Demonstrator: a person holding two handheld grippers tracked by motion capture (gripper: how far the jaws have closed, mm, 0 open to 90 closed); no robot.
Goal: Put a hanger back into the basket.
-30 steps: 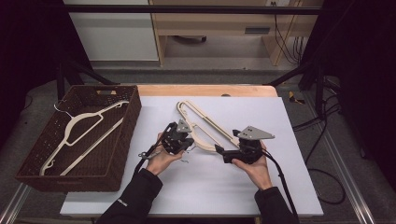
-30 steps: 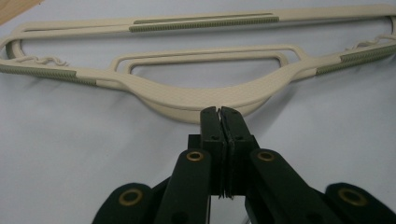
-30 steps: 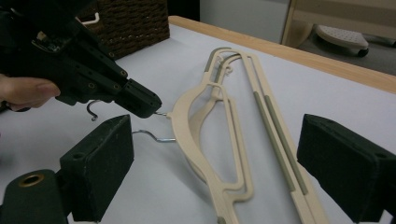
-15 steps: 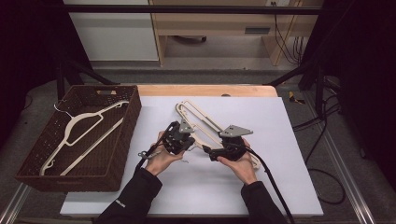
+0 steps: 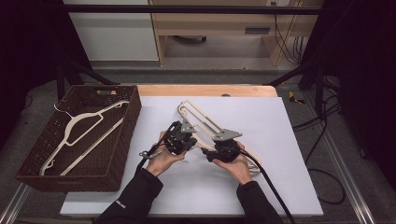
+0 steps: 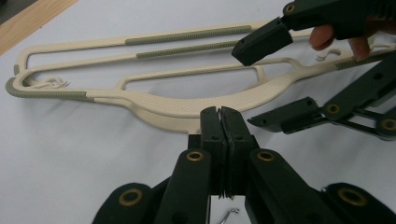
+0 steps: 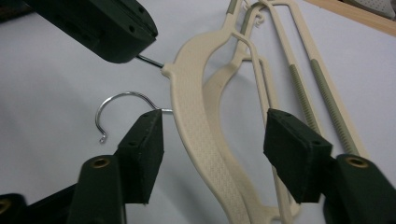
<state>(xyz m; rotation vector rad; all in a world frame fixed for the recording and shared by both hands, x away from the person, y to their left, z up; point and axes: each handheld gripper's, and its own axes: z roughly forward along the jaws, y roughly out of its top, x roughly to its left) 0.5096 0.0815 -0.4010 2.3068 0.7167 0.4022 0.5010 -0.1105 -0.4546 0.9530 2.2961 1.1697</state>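
Hidden or unclear: two cream plastic hangers [image 5: 205,122] lie stacked on the white sheet [image 5: 289,140]; in the high view both hands cover their middle, so the neck and hooks are lost there. In the right gripper view the upper hanger [image 7: 196,126] overlaps the lower hanger [image 7: 243,70]. The wire hook [image 7: 116,105] of one lies free on the sheet; the other hanger's wire runs into the left gripper's jaws, its curl concealed.

Left gripper [image 6: 219,123]: jaws pressed together at the hanger's neck, clamped on that wire hook stem.

Right gripper [image 7: 212,149]: jaws half wide, straddling the upper hanger's body near the neck, pads clear of the plastic on both sides; they have just been closing. The left gripper view shows it as a second pair of black jaws [image 6: 280,79] above and beside the hanger.

Surroundings: brown wicker basket [image 5: 28,170] at the table's left, just off the sheet, holding another cream hanger [image 5: 84,133]. A wooden table edge [image 5: 210,90] shows beyond the sheet.

Room: pale cabinet [image 5: 112,32] and a wooden desk frame [image 5: 219,23] behind, cables [image 5: 317,154] trailing at the right, dark drapes on both sides.
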